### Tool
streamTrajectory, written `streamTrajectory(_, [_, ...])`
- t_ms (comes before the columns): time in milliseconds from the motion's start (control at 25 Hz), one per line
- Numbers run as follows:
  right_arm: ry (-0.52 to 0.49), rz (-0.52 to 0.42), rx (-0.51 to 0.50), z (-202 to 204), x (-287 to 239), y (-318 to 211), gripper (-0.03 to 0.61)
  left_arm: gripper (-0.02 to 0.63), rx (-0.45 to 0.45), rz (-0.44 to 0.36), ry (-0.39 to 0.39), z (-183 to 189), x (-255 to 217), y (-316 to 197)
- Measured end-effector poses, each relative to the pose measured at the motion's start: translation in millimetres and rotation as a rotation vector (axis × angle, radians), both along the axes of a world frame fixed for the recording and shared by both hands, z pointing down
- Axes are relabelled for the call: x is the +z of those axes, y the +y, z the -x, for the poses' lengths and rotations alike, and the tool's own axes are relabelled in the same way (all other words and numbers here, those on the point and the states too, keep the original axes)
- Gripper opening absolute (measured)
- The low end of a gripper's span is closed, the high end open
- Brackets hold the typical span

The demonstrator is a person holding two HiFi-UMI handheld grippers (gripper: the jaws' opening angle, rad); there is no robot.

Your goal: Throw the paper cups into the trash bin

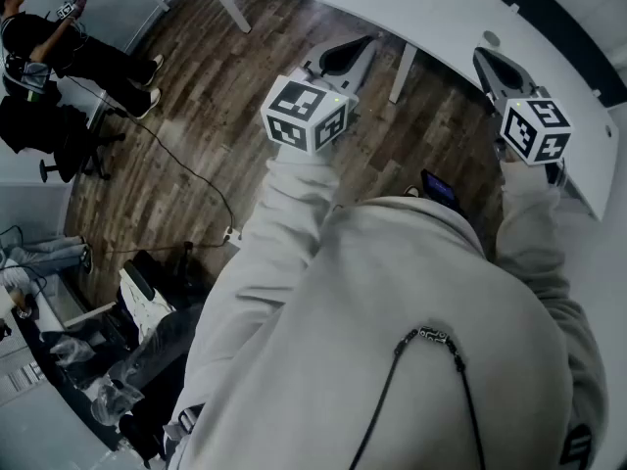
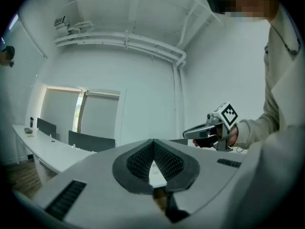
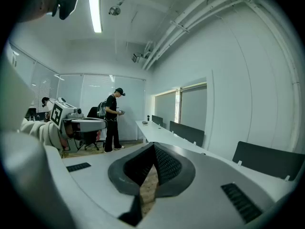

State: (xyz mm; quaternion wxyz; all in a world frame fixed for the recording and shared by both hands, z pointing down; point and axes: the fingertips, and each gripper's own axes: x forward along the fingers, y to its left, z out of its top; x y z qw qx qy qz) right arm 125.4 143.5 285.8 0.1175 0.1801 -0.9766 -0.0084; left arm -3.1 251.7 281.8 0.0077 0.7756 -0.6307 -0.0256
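Observation:
No paper cup and no trash bin shows in any view. In the head view both grippers are held up in front of my chest. My left gripper (image 1: pixel 364 42) points out over the wooden floor, and its jaws meet at the tip (image 2: pixel 153 142) with nothing between them. My right gripper (image 1: pixel 483 57) hangs over the edge of the long white desk, jaws also shut and empty (image 3: pixel 153 146). Each gripper view catches the other gripper off to the side: the right gripper (image 2: pixel 190 133) in the left gripper view, the left gripper (image 3: pixel 102 121) in the right gripper view.
A curved white desk (image 1: pixel 421 23) runs across the far side, above a wooden floor (image 1: pixel 196 116) with a cable lying on it. A person (image 1: pixel 59 42) stands at the far left by an office chair (image 1: pixel 49 135). Bags and clutter (image 1: pixel 108 360) lie at the lower left.

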Motion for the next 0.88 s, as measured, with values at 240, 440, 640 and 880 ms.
streamTrajectory(240, [0.013,0.001,0.007,-0.2,2.5,2.1,0.018,-0.006,-0.007,0.001,-0.005,0.1,0.0,0.8])
streamTrajectory(440, [0.010,-0.016,0.056,-1.4,-1.2,-5.8,0.018,-0.006,-0.082,-0.022,-0.047,15.7,-3.7,-1.0])
streamTrajectory(640, [-0.043,0.039,0.083,-7.5,2.8,-12.8,0.018,-0.006,-0.035,-0.019,-0.049,9.2,-0.5,-3.6])
streamTrajectory(880, [-0.052,0.066,0.092,-14.6,7.0,-25.9,0.018,-0.006,-0.022,0.013,0.003,4.1,11.5,-21.9])
